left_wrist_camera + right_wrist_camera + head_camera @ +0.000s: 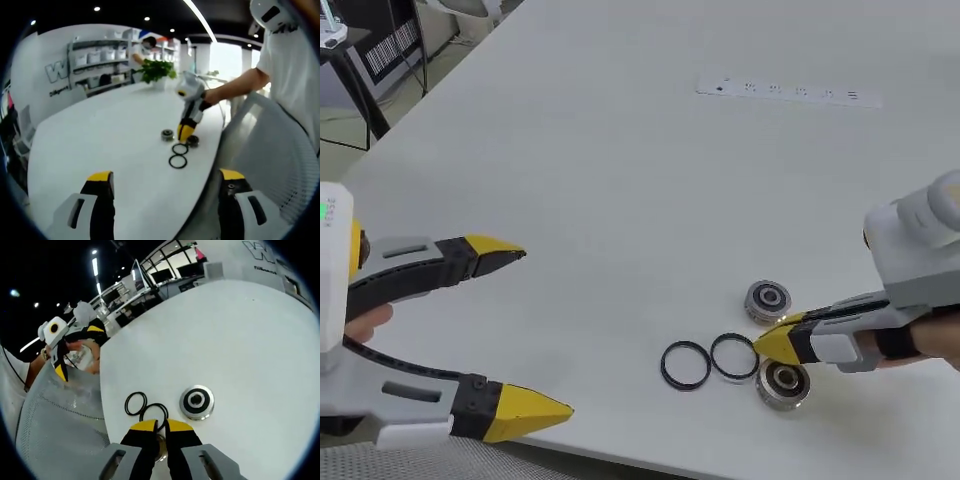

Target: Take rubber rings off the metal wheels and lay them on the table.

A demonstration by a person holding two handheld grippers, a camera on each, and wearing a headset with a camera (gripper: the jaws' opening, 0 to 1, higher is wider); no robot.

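Head view: your left gripper (518,330) sits at the left over the white table (620,180), jaws spread wide, nothing between them. Your right gripper (780,345) comes in from the right. Its yellow tips are drawn close together and sit between the two round metal wheels. The far metal wheel (767,300) is just beyond the tips, the near metal wheel (783,384) partly under them. Two thin black rubber rings lie flat on the table near the front edge, side by side: the left rubber ring (685,365) and the right rubber ring (733,357), which is right next to the right gripper's tips. A flat white power strip (790,92) lies well apart at the far side.

Left gripper view: its own jaws rise far apart at the bottom and hold nothing. Across the table your right gripper (186,131) points down between the two wheels (167,134) (193,141). Both rings (178,161) (180,148) lie in front of it. A green plant (156,70) stands at the table's far end.

Right gripper view: its own jaws (161,426) stand nearly shut with a slim gap between them. One wheel (160,450) shows through that gap, low down. You can't tell from this whether the tips pinch anything. The other wheel (196,402) lies flat just ahead to the right. The two rings (135,403) (156,412) lie ahead to the left, the nearer one touching the tips. Your left gripper (60,357) shows off the table edge.
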